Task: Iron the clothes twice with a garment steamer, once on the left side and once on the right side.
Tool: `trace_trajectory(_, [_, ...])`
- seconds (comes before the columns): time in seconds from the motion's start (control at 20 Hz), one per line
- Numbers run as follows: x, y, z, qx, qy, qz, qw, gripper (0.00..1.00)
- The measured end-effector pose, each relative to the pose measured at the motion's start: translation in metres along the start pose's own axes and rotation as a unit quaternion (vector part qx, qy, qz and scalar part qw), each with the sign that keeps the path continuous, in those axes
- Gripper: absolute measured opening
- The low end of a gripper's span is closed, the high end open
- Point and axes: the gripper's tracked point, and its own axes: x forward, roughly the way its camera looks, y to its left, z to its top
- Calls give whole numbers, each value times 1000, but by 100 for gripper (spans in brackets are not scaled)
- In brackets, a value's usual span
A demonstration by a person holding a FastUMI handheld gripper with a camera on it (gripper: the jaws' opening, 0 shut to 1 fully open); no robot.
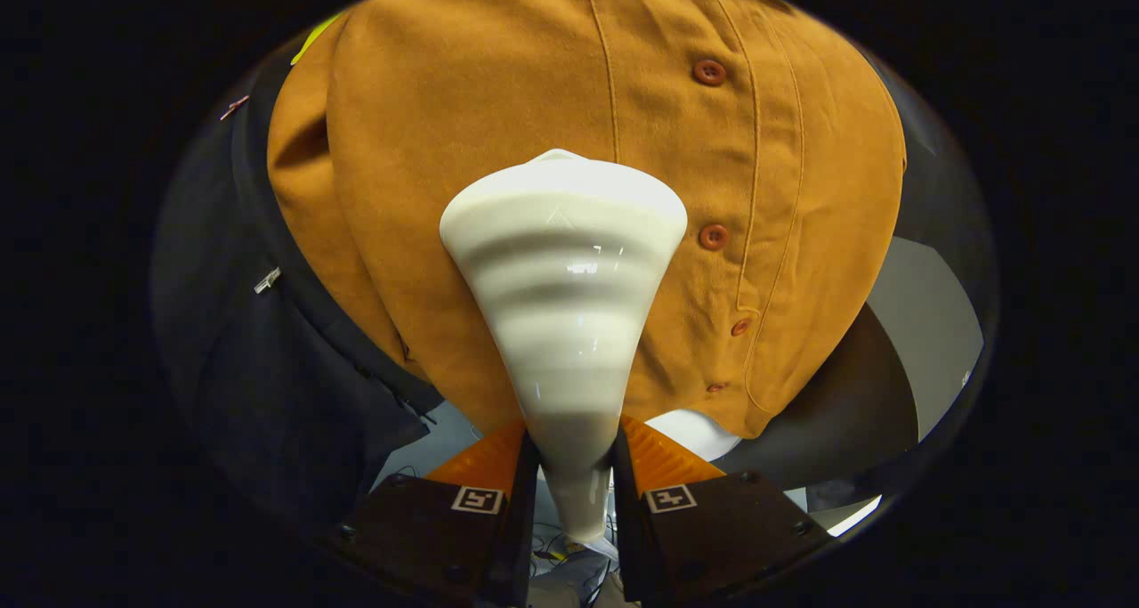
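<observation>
Landmark is the mustard jacket (pixel 534 101), hanging front-on. Left of the jacket: a dark garment (pixel 267 368) hanging beside it, touching or overlapping the jacket's left edge, with a small metal clip (pixel 267 279) on it and another small clip (pixel 234 106) higher up. Jacket's left sleeve (pixel 307 198) hangs down along that side, folds visible. Over the jacket's middle: cream garment steamer (pixel 563 261), cone shaped with ribbed bands, wide head up against the fabric just left of the button placket, narrow end pointing back down. Can't tell if the head actually touches the cloth or sits just off it. Below the jacket's hem: hand-held gripper (pixel 574 474), fingers closed in tight on the steamer's narrow neck, one on each side, both pressing it; square marker tags on both finger bases. Some cables (pixel 569 559) low down behind the steamer's tip. Right of the steamer: row of round brown buttons (pixel 709 72) running down the jacket front, stitched seam lines alongside. Under the jacket's right hem a white rounded thing (pixel 694 430), unclear what. Right of the jacket: dark cloth and a pale grey panel (pixel 925 341).
</observation>
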Motion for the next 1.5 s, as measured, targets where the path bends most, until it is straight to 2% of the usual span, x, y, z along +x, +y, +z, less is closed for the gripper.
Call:
trace_trajectory(0.3, [-11, 2, -17, 5, 37, 6, 999, 43])
trace_trajectory(0.5, [-17, -2, -14, 2, 26, 6, 1000, 43])
trace_trajectory(0.75, [-17, -10, 15, -1, -42, 4, 999, 43])
trace_trajectory(1.0, [-28, -20, 55, -5, -129, 0, 992, 43])
trace_trajectory(1.15, [-40, -28, 81, -4, -178, -1, 984, 43])
trace_trajectory(1.3, [-82, -42, 110, -3, -230, -3, 973, 43])
trace_trajectory(1.5, [-112, -60, 136, -3, -290, -19, 957, 43])
